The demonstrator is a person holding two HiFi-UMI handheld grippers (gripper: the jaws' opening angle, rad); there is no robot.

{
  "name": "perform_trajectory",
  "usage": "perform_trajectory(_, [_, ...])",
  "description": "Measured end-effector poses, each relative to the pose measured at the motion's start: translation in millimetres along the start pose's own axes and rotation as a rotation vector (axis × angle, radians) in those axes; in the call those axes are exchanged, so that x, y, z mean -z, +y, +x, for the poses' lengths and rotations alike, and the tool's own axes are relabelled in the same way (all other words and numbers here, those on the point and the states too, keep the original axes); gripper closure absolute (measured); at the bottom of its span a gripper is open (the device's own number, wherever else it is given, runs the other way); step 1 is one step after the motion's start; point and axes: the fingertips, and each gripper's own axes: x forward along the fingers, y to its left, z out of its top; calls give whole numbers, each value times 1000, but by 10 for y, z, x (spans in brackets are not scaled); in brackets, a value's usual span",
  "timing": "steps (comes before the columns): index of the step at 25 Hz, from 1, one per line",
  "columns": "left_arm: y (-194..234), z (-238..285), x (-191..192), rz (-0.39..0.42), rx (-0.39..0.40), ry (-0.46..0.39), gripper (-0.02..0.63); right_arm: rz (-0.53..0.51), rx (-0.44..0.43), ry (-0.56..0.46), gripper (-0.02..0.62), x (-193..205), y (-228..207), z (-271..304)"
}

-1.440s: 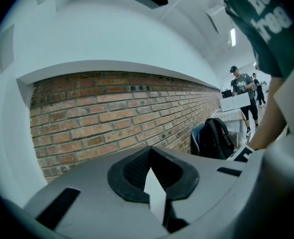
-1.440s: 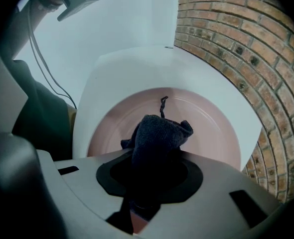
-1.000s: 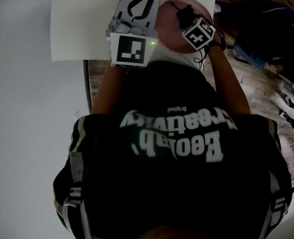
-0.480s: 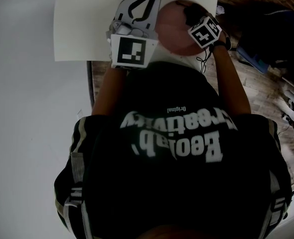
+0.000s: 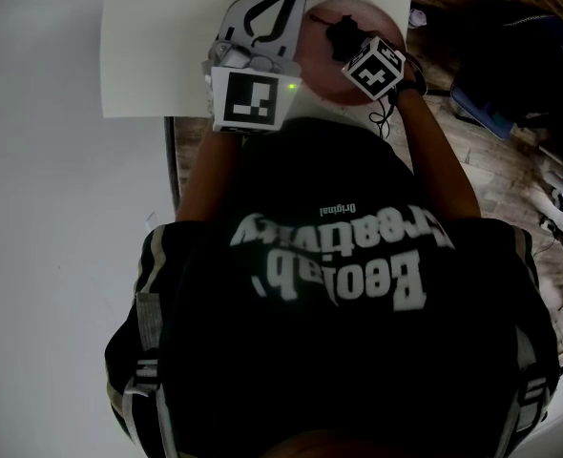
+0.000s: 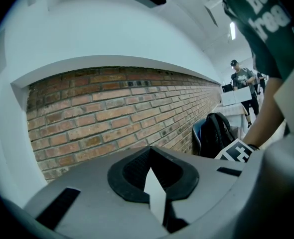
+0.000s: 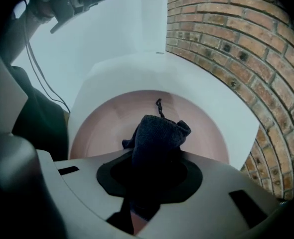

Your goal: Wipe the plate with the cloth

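- The plate (image 7: 107,123) lies flat on the white sheet (image 5: 157,46) directly under and ahead of the right gripper (image 7: 154,156), low enough that the cloth can be pressed down onto its surface
- The cloth (image 7: 159,131) is bunched into a wad that sticks out past the jaw tips, so, as I judge it, fabric and not the gripper meets the plate
- The right gripper is clamped on the cloth, jaws nearly together with the dark wad filling the gap between them; the wad's front end rests on the inner area of the plate, with pink surface showing on both sides of it and beyond it
- The left gripper (image 6: 152,171) sits just beside the plate's edge, on the side away from the right gripper, probably parked clear of the wiping; its jaws are closed tip to tip and grasp nothing, pointing toward the brick wall (image 6: 112,108)
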Motion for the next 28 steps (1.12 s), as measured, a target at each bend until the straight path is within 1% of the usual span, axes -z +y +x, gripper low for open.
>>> perform_trajectory(2, [-4,-10,-1,-3,-4,0,603,0,-58,-12,508,-30,164,5])
perform_trajectory(4, [-14,-15,-1,-4,-6,0,603,-6,-97,-24,508,-56,310,13])
perform_trajectory(6, [-29,-13,-4,-4,-5,-2,603,-31,-131,-27,508,-70,435,20])
perform_trajectory(9, [-47,-15,-9,-5,-6,-3,603,-69,-209,-14,508,-69,617,15])
perform_trajectory(11, [-53,-18,-6,-6,-7,1,603,-79,-235,-12,508,-69,679,14])
perform_trajectory(19, [-69,52,-20,3,0,8,603,-95,-229,-18,506,-60,609,23])
perform_trajectory(23, [-87,66,-4,2,9,18,603,-66,-185,-23,505,-52,469,24])
perform_trajectory(28, [-131,101,13,4,19,20,603,-19,-120,-30,503,-28,194,25])
